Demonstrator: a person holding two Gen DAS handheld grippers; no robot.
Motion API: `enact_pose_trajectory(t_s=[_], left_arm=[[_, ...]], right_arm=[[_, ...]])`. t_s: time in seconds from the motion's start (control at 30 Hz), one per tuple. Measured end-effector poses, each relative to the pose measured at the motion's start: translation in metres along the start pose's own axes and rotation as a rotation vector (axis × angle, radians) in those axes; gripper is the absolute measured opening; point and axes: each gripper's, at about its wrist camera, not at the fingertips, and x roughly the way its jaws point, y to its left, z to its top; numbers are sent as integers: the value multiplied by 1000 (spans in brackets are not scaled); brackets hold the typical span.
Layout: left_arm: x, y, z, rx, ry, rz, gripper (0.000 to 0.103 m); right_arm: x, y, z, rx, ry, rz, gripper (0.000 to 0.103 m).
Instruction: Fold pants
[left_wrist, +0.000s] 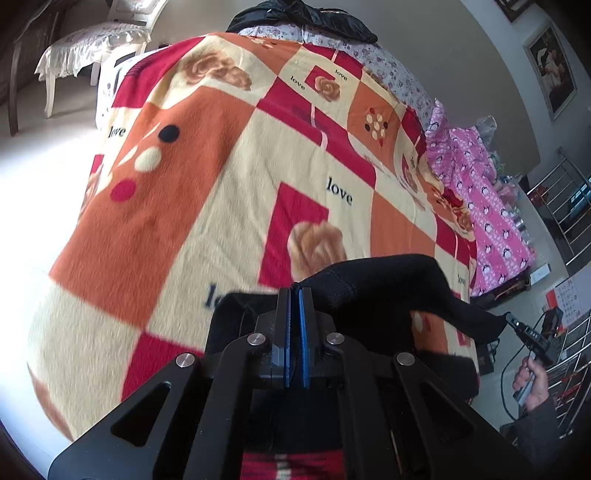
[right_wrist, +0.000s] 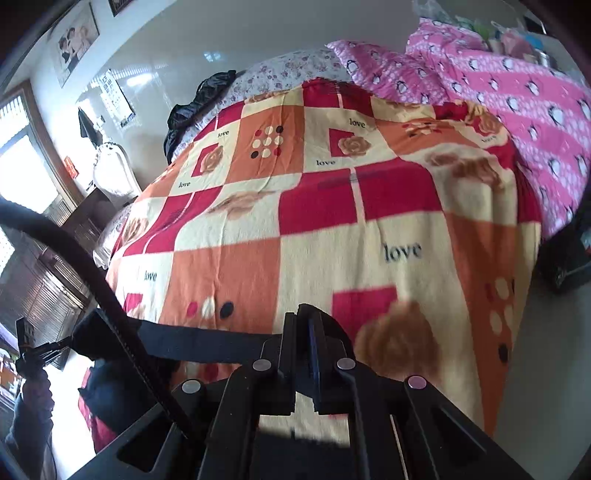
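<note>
Above the blanket, you held the pants stretched.
Both grippers, left and right, pinched cloth; uneven tension could slip it.

Only readable text is the word "love", printed in dark letters over and over on the checkered blanket, e.g. mid-frame in the left view and right of centre on the blanket in the right view.

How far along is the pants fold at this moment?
Early. Done: both tools have hold of the black pants, left tool and right tool each shut on an edge. In hand: the pants are stretched between them above the checked blanket. Left: laying them flat and folding; no fold shows yet.
</note>
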Motion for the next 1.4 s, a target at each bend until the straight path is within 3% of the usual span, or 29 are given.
enact_pose_trajectory(t_s=[0.27,0.5,0.73,0.97,1.17,1.3,1.4], left_arm=[[-9,13,-30,-19,2,-49,3],[-23,11,-48,11,0,-63,3],[-16,50,-73,-95,21,-57,2],[-24,75,-77,-162,8,-37,0],[-42,25,-60,-60,-55,-60,1],[-18,-23,-53,23,-4,-95,1],[23,-38,-58,62,74,19,1]], right_arm=[[-28,-31,-69,64,23,-18,5],[-47,-25,-80,59,-10,-9,5],[-60,-28,-92,66,-15,-11,5],[-54,-36,-119,52,45,-54,5],[-34,-46,-144,53,132,-90,5],[-25,-44,-158,56,190,-112,5],[-16,-44,-169,83,276,-82,5]])
